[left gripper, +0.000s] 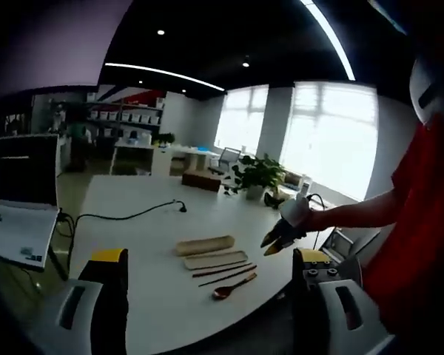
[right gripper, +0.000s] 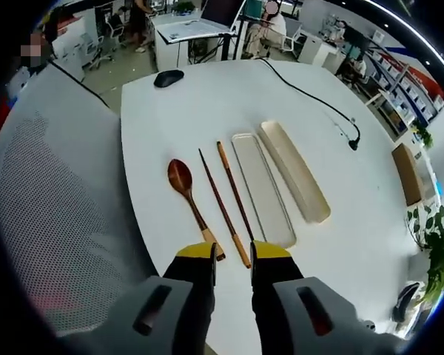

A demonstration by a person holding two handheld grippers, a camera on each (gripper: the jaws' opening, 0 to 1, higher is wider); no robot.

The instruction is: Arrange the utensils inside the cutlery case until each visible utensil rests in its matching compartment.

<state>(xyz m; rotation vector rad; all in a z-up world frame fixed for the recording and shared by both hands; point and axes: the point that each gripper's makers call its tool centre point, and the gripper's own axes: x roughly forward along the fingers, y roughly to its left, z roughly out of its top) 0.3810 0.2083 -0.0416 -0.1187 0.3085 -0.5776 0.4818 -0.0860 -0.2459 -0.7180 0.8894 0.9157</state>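
On the white table lie a wooden spoon, two chopsticks, a shallow beige case tray and its rounded lid, all side by side and apart. My right gripper hovers above the near ends of the spoon and chopsticks, open by a narrow gap with nothing in it. In the left gripper view the same set sits at mid-table: lid, tray, chopsticks, spoon. My left gripper stands wide open, back from the table. The right gripper reaches in from the right.
A black cable and a mouse lie on the far part of the table. A grey mesh chair stands by the table edge. A laptop sits on the left, a brown box and a plant at the back. A red sleeve is at the right.
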